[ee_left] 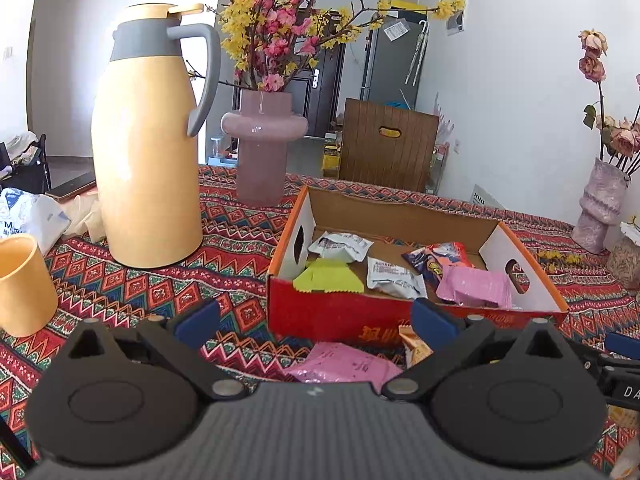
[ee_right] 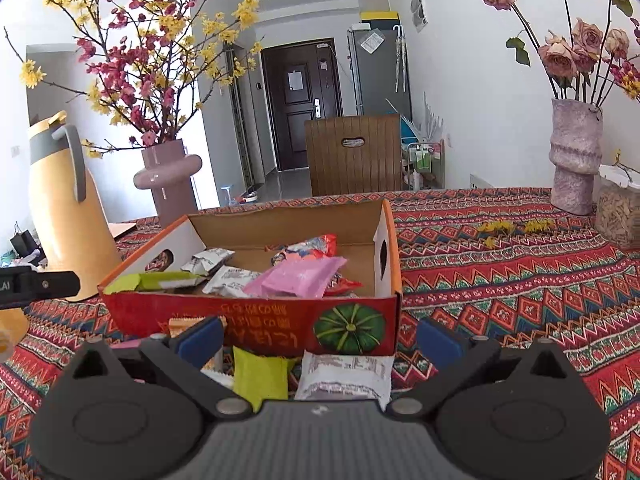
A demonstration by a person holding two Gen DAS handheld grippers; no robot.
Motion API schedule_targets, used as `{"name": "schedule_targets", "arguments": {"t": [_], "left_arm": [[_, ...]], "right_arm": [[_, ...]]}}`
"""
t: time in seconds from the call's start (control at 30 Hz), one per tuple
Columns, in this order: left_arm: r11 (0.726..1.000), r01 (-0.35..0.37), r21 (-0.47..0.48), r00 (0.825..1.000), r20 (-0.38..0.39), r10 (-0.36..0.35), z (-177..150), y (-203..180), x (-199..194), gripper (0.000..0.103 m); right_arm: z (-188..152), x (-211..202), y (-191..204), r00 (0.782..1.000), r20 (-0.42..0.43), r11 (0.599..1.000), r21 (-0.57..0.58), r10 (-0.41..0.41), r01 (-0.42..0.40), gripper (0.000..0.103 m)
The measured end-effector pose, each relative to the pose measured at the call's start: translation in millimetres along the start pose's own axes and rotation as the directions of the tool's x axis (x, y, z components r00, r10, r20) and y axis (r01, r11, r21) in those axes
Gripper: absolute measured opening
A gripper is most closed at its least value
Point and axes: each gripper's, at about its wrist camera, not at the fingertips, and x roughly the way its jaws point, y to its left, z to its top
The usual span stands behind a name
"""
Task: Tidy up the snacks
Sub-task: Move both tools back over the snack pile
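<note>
A red cardboard box (ee_left: 340, 312) (ee_right: 256, 320) stands on the patterned tablecloth and holds several snack packets: green (ee_left: 328, 276), white (ee_left: 394, 278), pink (ee_left: 474, 286) (ee_right: 296, 278). My left gripper (ee_left: 316, 322) is open and empty, just in front of the box. A pink packet (ee_left: 344, 364) and an orange packet (ee_left: 414, 346) lie on the cloth between its fingers. My right gripper (ee_right: 320, 340) is open and empty in front of the box. A green packet (ee_right: 260, 374) and a white packet (ee_right: 344, 376) lie on the cloth between its fingers.
A tall yellow thermos jug (ee_left: 148, 152) (ee_right: 68, 208) and a yellow cup (ee_left: 22, 284) stand left of the box. A pink vase with flowers (ee_left: 262, 148) (ee_right: 168, 180) stands behind it. Another vase (ee_right: 574, 160) and a jar (ee_right: 618, 216) stand at far right.
</note>
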Motion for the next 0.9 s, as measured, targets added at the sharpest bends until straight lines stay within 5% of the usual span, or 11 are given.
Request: {"name": "schedule_targets", "arguments": {"t": [0.43,0.9], "left_arm": [[0.999,-0.033,0.015,0.999,-0.025,0.034,-39,22,23,0.103],[0.999,-0.02,-0.03,0.998,-0.054,0.018,-40,29,31,0.103]], "right_arm": [[-32,1,-11,0.992,-0.094,0.997,-0.007,-0.081,0.081,0.103],[-13,58,-6,0.972,-0.195,0.991,-0.07,-0.127,0.115,0.103]]}}
